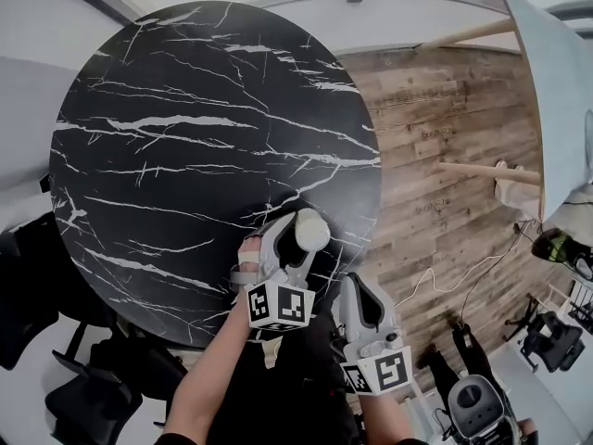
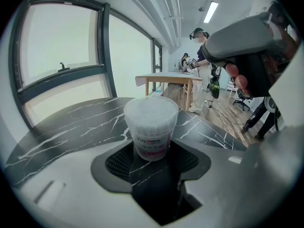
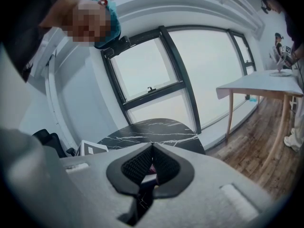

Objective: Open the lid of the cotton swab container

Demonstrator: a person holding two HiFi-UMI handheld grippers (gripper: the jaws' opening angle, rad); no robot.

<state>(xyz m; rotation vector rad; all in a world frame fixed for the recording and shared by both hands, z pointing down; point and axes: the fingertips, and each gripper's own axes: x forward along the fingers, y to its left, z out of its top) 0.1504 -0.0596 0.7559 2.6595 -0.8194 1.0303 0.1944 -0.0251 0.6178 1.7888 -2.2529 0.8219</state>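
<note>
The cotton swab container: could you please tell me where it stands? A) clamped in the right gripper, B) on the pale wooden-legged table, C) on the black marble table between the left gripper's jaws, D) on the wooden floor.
C: the left gripper view shows the container upright on the black table, between the spread jaws of the left gripper.

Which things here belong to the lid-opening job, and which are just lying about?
Job:
cotton swab container
left gripper, jaws either side of it
right gripper, jaws shut

Lying about:
wooden table
office chair
</note>
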